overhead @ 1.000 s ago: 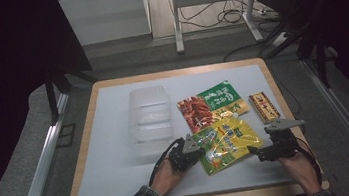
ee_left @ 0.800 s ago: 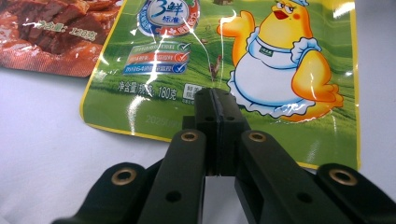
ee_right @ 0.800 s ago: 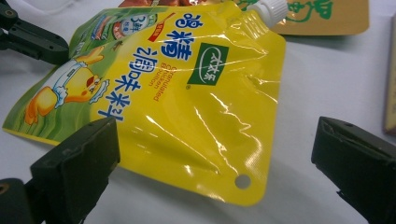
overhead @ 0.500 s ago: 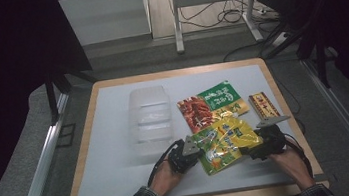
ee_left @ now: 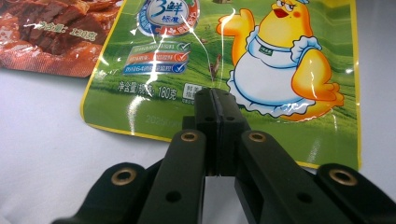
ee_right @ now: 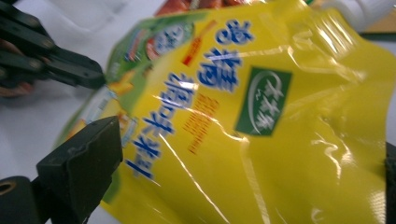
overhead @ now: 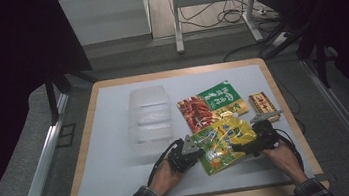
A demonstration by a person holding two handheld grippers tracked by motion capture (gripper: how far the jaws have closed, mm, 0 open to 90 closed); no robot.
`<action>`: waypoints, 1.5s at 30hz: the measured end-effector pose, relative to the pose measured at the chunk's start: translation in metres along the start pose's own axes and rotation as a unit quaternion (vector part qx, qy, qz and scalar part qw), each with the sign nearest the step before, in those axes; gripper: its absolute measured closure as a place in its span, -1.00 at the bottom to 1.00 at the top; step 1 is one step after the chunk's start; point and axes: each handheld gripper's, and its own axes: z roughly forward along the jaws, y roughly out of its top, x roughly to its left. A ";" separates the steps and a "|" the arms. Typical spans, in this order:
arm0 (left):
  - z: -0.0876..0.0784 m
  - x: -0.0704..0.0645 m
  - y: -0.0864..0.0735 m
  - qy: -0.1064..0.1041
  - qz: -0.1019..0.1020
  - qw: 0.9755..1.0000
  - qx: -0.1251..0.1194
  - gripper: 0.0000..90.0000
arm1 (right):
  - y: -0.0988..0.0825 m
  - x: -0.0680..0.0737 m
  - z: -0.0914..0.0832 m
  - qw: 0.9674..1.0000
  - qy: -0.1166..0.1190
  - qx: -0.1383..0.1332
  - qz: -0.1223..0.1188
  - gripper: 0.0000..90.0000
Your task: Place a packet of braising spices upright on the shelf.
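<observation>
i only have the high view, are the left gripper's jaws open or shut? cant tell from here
Observer: Shut. In the left gripper view the left gripper has its jaws pressed together, with the tips over the bottom edge of the chicken pouch.
Operator: and the right one
Observer: The right gripper is wide open, and the pouch's yellow end lies between its jaws.
Operator: is it squeezing the pouch
Observer: No pinch shows. In the right gripper view both jaws sit out at the picture's edges, with the pouch spread across between them.
</observation>
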 end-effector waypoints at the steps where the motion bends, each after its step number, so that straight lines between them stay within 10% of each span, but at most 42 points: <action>1: 0.000 0.000 0.000 0.002 0.004 1.000 0.001 1.00 | 0.004 0.003 -0.001 1.000 0.013 -0.006 0.005 -0.93; 10: -0.001 0.000 0.000 0.001 0.003 1.000 0.001 1.00 | 0.009 0.014 0.003 0.999 -0.021 0.022 -0.018 -0.78; 15: -0.001 0.000 0.000 0.007 0.004 1.000 0.000 0.97 | 0.011 0.008 -0.007 0.999 -0.022 0.002 0.030 0.01; 27: -0.006 -0.005 0.000 0.052 0.002 0.999 -0.012 0.46 | 0.015 0.017 -0.016 0.998 -0.065 -0.006 0.009 0.81; 45: -0.035 -0.015 -0.003 0.039 0.005 0.999 -0.037 -0.30 | 0.027 0.025 -0.035 0.998 -0.019 -0.048 0.019 0.94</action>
